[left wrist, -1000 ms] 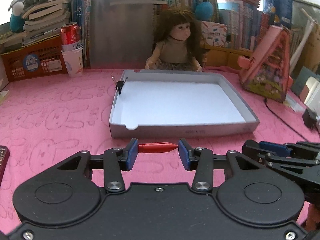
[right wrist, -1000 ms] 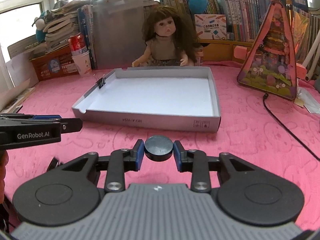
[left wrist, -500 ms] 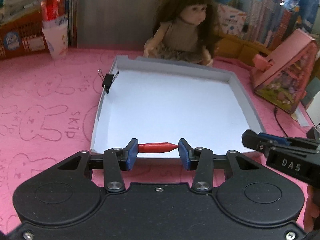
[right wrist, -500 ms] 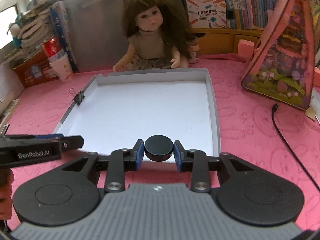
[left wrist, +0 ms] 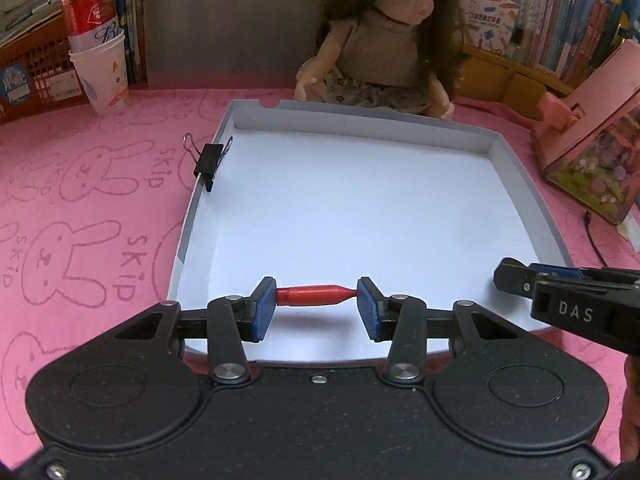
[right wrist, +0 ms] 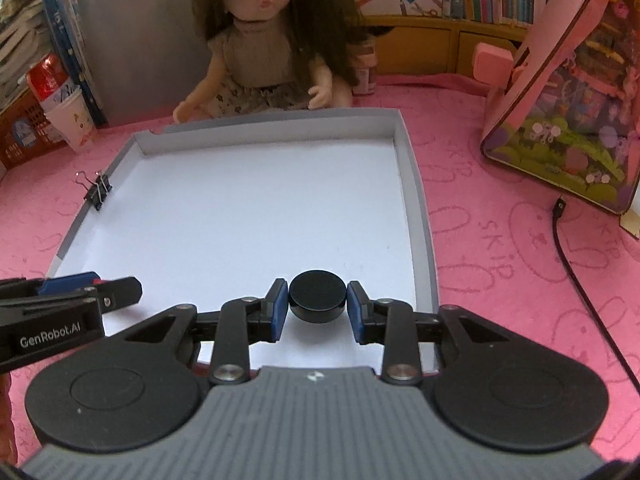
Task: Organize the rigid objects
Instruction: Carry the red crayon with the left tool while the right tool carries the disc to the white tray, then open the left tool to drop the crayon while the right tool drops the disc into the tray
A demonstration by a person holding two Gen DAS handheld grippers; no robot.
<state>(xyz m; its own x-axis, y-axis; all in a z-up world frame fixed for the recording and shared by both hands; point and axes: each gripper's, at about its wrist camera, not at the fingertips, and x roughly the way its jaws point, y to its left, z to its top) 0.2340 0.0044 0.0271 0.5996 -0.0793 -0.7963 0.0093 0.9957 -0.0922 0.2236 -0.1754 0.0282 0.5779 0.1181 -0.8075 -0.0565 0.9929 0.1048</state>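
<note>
A shallow grey box with a white floor (left wrist: pixel 532 184) lies on the pink table; it also shows in the right wrist view (right wrist: pixel 416 184). My left gripper (left wrist: pixel 316 300) is shut on a small red pen-like piece (left wrist: pixel 308 295), held crosswise over the box's near left part. My right gripper (right wrist: pixel 317 303) is shut on a black round disc (right wrist: pixel 317 295) over the box's near right part. Each gripper shows at the edge of the other's view, the right one (left wrist: pixel 560 292) and the left one (right wrist: pixel 72 300).
A black binder clip (left wrist: pixel 209 159) grips the box's left wall. A doll (left wrist: pixel 384 40) sits behind the box. A paper cup with a red can (left wrist: pixel 100 56) stands far left. A pink triangular toy house (right wrist: pixel 568 92) and a black cable (right wrist: pixel 576 280) are to the right.
Both grippers have moved forward from in front of the box to over its near floor, still holding the red piece and the black disc.
</note>
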